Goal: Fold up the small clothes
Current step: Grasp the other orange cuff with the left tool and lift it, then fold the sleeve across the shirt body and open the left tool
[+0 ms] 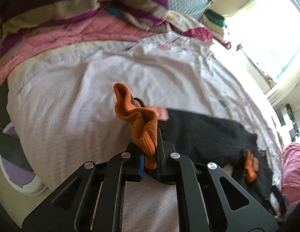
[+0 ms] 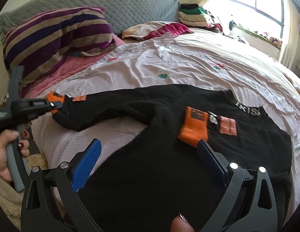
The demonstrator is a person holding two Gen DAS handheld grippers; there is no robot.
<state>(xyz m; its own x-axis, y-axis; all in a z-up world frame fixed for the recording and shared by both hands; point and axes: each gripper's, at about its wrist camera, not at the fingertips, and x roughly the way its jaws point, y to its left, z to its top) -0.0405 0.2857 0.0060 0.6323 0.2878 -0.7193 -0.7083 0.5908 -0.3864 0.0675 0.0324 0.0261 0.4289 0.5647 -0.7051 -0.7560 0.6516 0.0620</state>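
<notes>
A small black sweatshirt (image 2: pixel 150 154) with orange cuffs lies on the bed. My left gripper (image 1: pixel 150 154) is shut on the orange cuff (image 1: pixel 144 127) of the left sleeve and holds it lifted. In the right wrist view the left gripper (image 2: pixel 57 104) grips that cuff (image 2: pixel 54 96) at the far left, sleeve stretched out. My right gripper (image 2: pixel 148 154) is open and empty above the shirt's body. The other orange cuff (image 2: pixel 194 127) lies folded onto the chest, just ahead of the right finger. The collar (image 2: pixel 246 110) has white letters.
The bed has a pale pink sheet (image 2: pixel 169 61). A striped purple pillow (image 2: pixel 57 38) and pink quilt (image 1: pixel 53 36) lie at the head. Folded clothes (image 2: pixel 194 15) are stacked at the far corner by the window (image 2: pixel 266 9). A white and purple bin (image 1: pixel 18 166) stands beside the bed.
</notes>
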